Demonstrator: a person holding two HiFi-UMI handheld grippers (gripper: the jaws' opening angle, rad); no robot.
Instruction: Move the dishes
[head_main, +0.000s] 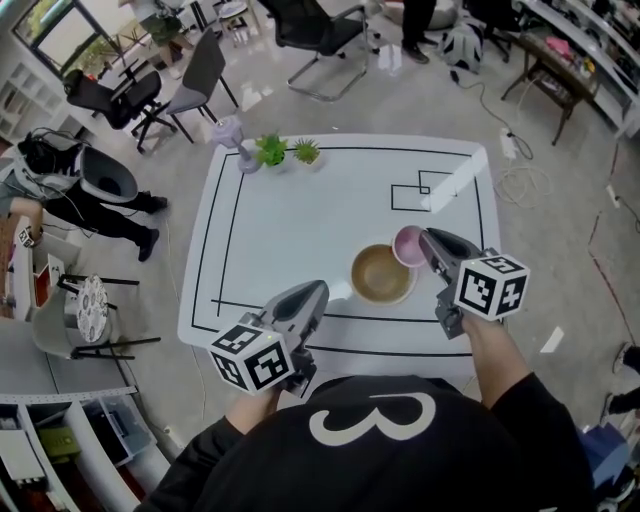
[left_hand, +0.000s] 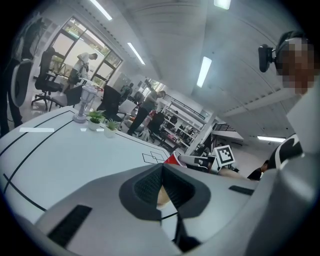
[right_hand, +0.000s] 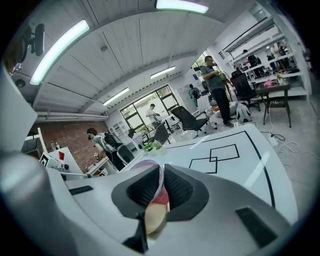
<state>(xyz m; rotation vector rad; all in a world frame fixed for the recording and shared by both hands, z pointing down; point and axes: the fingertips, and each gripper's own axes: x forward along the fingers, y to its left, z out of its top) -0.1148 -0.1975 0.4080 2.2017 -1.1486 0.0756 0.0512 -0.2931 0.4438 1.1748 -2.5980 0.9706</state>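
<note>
Right claw (head_main: 427, 239) clamps the rim of the pink bowl (head_main: 407, 246), which touches the tan bowl (head_main: 381, 274). Left claw (head_main: 318, 291) is closed and empty above the surface (head_main: 300, 210).

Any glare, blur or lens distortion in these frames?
Head view: sharp, one glare streak on the table, far right. Left gripper view: heavy fisheye, dark vignetted corners. Right gripper view: same fisheye, ceiling lights blown out, pink bowl soft up close.

The right gripper (head_main: 428, 238) covered one side of the pink bowl (head_main: 406, 246), and in its own view its body hid all but a strip of rim between its jaws. Only a tan sliver of the brown bowl (head_main: 380, 273) showed between the jaws of the left gripper (head_main: 320, 291), too little to tell a grip.
</note>
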